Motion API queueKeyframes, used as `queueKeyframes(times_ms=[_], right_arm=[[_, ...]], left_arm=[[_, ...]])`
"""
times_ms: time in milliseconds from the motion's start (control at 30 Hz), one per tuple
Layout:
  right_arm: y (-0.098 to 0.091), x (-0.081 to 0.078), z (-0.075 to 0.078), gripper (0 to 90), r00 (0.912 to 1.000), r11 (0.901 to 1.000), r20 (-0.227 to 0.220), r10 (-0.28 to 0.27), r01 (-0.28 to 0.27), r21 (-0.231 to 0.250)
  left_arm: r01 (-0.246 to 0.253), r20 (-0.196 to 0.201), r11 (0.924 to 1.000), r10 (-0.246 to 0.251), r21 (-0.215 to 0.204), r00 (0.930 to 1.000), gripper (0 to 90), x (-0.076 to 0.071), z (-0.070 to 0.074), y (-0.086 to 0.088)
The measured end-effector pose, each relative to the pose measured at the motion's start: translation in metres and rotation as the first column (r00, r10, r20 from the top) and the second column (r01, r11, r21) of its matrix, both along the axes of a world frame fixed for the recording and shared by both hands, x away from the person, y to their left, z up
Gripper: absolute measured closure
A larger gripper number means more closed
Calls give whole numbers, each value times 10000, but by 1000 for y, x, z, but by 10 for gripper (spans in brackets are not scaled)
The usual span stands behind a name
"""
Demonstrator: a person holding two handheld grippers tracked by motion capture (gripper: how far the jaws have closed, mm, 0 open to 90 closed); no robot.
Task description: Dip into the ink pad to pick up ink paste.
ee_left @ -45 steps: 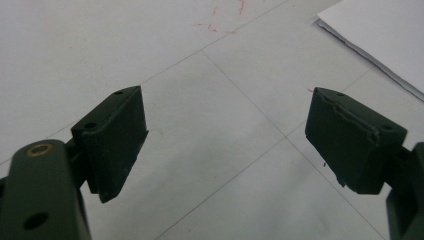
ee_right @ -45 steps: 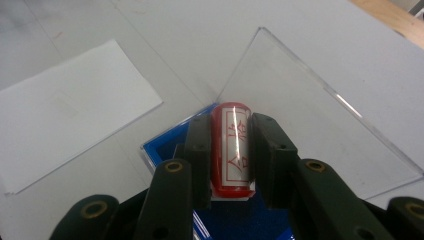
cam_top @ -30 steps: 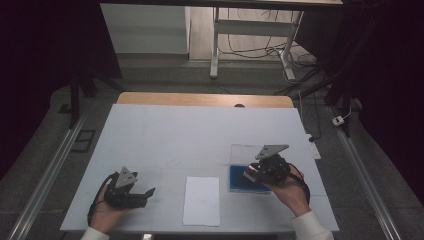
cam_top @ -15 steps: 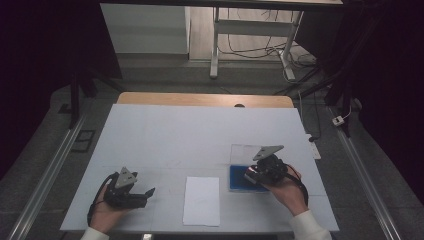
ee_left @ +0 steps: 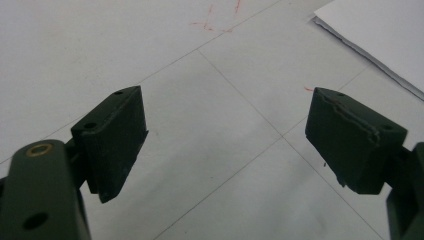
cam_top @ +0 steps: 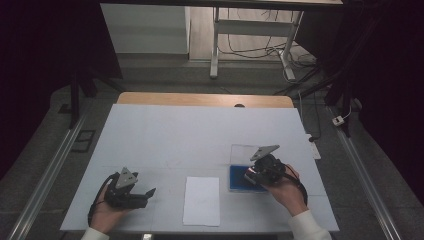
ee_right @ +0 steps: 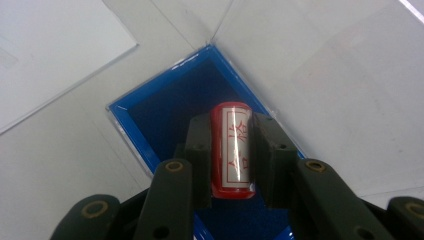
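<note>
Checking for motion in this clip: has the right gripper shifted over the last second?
Yes. The right gripper has dropped slightly toward the person, now over the blue tray.

Red stamp (ee_right: 231, 150) sides hidden by jaws; label print perhaps unreadable.

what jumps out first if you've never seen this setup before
The small red cylindrical stamp, with red characters on its white label, is clamped in the right gripper above the shallow blue tray. A white paper sheet lies centre-front on the white table, while the left gripper is open over bare tabletop.
</note>
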State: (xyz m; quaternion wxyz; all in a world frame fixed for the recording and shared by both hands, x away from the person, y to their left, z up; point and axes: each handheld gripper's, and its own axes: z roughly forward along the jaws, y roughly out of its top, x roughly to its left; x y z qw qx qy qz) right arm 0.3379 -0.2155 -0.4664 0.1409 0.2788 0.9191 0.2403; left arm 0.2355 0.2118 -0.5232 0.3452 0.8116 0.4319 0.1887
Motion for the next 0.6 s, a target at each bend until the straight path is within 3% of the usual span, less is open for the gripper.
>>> queueKeyframes(times_ms=[600], right_arm=[[1,-3,-4,711,9998,10000,185,-31,32,-64]], left_arm=[[6,53,10000,-6,4,10000,170,-1,1,-1]])
